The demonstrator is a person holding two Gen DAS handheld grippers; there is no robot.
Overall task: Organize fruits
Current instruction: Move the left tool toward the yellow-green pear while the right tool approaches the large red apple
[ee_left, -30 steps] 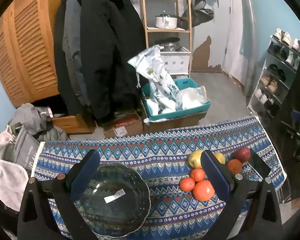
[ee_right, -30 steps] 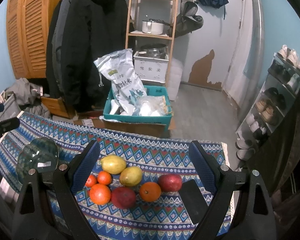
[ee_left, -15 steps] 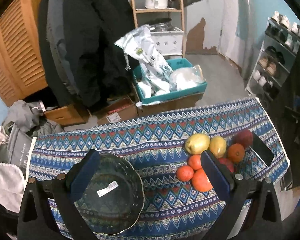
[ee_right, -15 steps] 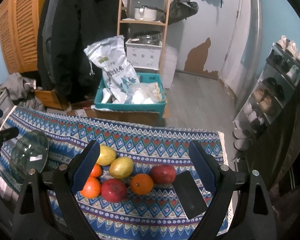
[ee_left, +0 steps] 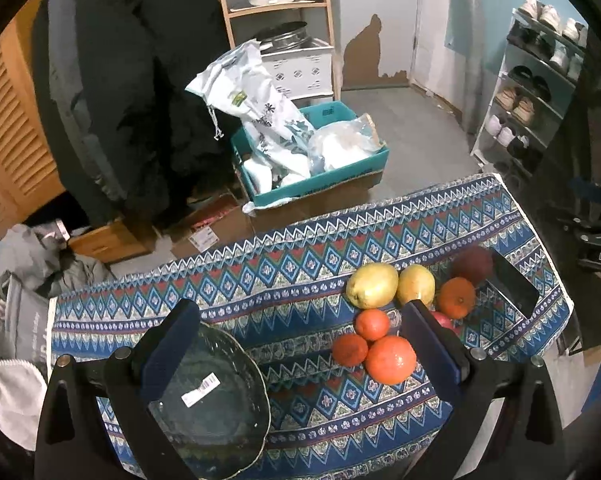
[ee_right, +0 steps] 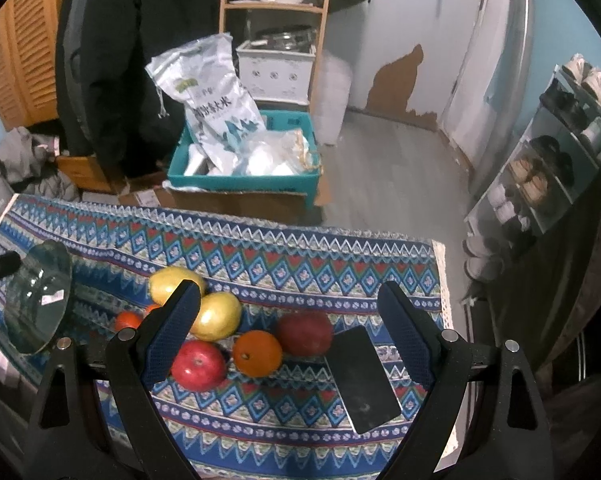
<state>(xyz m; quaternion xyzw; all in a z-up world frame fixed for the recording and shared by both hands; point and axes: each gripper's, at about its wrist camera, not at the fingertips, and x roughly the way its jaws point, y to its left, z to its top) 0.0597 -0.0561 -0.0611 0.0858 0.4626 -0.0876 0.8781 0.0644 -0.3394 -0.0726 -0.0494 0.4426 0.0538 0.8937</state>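
The left gripper is spread wide above the glass bowl at 7 o'clock. The right gripper is spread wide too, with a red apple and an orange between its fingers.

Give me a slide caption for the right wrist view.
Open right gripper hovers over apples, oranges and a phone on a patterned tablecloth.

A patterned table is carrying a glass bowl, fruit and, at three o'clock, a phone.

We look down from above both grippers; both views share the fruit and bowl.
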